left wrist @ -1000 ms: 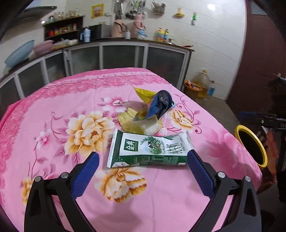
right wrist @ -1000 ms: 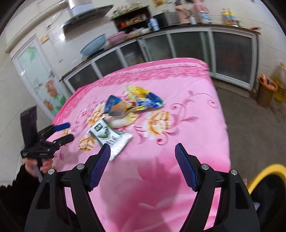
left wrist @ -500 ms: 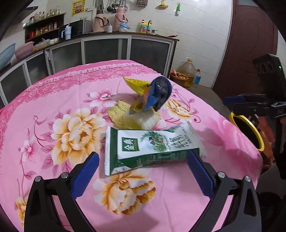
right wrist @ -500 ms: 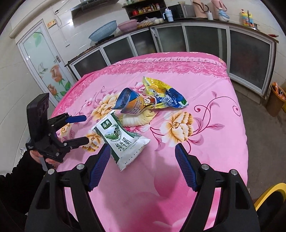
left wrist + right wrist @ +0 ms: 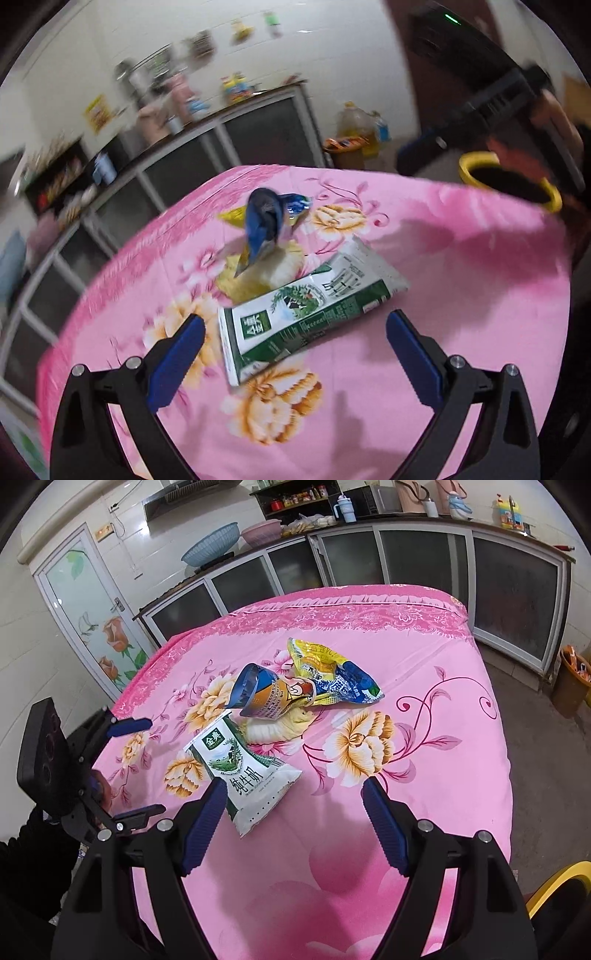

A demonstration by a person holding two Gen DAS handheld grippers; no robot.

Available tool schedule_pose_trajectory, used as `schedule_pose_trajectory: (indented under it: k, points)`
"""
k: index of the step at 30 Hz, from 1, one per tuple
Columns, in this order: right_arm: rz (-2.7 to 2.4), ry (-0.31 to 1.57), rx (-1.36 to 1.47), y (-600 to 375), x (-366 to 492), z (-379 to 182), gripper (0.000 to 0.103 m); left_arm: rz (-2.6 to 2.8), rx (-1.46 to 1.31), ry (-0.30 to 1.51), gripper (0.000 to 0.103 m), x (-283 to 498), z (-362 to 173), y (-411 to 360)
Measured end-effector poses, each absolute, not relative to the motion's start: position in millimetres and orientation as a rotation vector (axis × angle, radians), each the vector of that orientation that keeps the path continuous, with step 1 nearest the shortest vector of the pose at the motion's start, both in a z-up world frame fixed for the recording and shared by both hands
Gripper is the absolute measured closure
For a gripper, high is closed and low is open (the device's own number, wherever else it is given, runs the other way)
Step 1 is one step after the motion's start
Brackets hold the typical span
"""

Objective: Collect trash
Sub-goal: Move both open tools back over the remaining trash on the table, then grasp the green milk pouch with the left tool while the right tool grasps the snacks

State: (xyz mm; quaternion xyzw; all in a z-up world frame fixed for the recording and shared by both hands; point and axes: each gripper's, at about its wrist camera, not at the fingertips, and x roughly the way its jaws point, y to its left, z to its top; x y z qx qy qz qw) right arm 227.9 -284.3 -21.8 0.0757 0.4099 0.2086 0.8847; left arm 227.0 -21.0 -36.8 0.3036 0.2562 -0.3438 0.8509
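A green and white milk pouch point(image 5: 306, 310) lies flat on the pink flowered tablecloth point(image 5: 461, 295). My left gripper point(image 5: 295, 354) stands open just in front of it, one finger on each side of its near end, not touching. Behind the pouch sit a blue and orange snack tube point(image 5: 266, 694), a pale yellow wrapper point(image 5: 277, 727) and a yellow and blue snack bag point(image 5: 332, 675). My right gripper point(image 5: 295, 812) is open above the cloth, its left finger beside the milk pouch point(image 5: 243, 771), nothing held. The left gripper point(image 5: 138, 770) shows at the table's left side.
A yellow-rimmed bin point(image 5: 509, 181) stands on the floor past the table's right edge; its rim point(image 5: 554, 882) also shows low on the right. Kitchen cabinets point(image 5: 424, 561) line the far wall. An orange basket point(image 5: 572, 679) stands on the floor.
The left wrist view has rolled, so the table now looks tilted, and the left gripper has come closer to the milk pouch. The right gripper first moved in over the table, then held still.
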Motion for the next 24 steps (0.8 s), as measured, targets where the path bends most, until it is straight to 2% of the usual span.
schedule_pose_trajectory:
  k: [8, 13, 18, 24]
  points:
    - [0.407, 0.86, 0.139, -289.0, 234.7, -25.2, 0.03, -0.805, 0.837, 0.538, 0.008, 232.1, -39.0, -36.7]
    - [0.45, 0.867, 0.119, -283.0, 247.3, -20.8, 0.03, -0.833, 0.854, 0.563, 0.008, 246.2, -41.5, -40.9]
    - [0.594, 0.977, 0.399, -290.4, 274.3, -35.4, 0.03, -0.853, 0.739, 0.573, 0.008, 255.2, -37.7, -34.2]
    - [0.673, 1.056, 0.661, -288.7, 303.8, -48.2, 0.025, -0.842, 0.705, 0.562, 0.008, 257.8, -38.0, -23.5]
